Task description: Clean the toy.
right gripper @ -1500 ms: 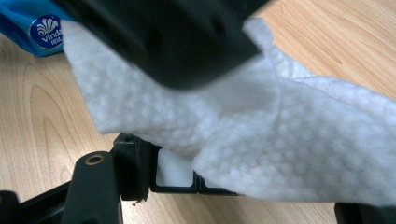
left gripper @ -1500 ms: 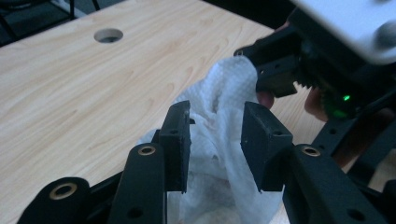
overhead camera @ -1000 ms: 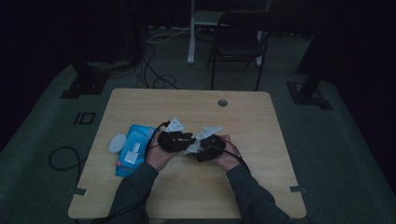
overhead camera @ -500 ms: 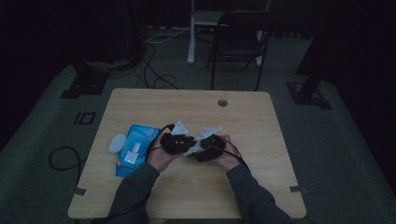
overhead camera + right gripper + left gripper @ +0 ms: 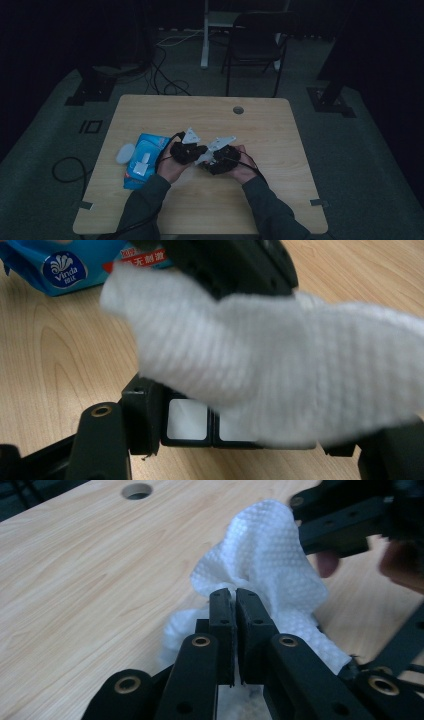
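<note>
High view, blue wipes pack (image 5: 145,160), white lid (image 5: 125,153)

A white wipe (image 5: 280,375) drapes blurred over the right hand-held gripper (image 5: 212,427), hiding its jaw tips. Beyond it, a blue wipe packet (image 5: 65,270) is cut off by the top edge. Behind the left hand-held gripper (image 5: 234,630), the wipe's lower folds are hidden, and a fingertip (image 5: 327,562) is blurred.
</note>
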### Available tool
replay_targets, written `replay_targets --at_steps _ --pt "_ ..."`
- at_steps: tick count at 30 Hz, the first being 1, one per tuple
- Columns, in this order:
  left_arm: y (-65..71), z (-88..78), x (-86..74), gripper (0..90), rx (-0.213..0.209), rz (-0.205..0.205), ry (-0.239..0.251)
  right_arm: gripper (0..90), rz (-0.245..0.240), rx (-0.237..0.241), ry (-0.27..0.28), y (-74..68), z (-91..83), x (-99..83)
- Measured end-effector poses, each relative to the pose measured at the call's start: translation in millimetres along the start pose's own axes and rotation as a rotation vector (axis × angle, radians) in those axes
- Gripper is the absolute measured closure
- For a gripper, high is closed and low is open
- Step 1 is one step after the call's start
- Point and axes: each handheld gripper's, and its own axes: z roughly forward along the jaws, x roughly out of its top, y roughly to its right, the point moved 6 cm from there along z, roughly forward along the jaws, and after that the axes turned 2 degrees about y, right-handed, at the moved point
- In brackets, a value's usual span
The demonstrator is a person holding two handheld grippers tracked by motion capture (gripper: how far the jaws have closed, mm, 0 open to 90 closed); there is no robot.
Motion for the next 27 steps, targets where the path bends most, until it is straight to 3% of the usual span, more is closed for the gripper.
replay_targets --at_steps 5,8,16,19,27 --pt "7.8 2.3 2.8 87.7 -0.036 0.005 0.008 34.2 0.0 -0.005 0.004 0.6 -0.4 0.9" --pt "12.4 3.8 4.0 87.9 -0.083 0.011 0.015 34.2 0.0 -0.004 0.007 1.0 -0.5 1.0" --pt "22.2 7.3 3.9 88.0 -0.14 0.032 0.01 34.2 0.012 -0.008 0.009 0.3 0.1 0.8" --pt "22.8 7.7 4.0 88.0 -0.142 0.036 0.009 34.2 0.009 -0.009 0.008 1.0 -0.3 0.3" --pt "13.7 6.6 2.5 88.1 -0.097 0.029 0.008 34.2 0.002 -0.006 0.006 -0.2 -0.5 0.1"
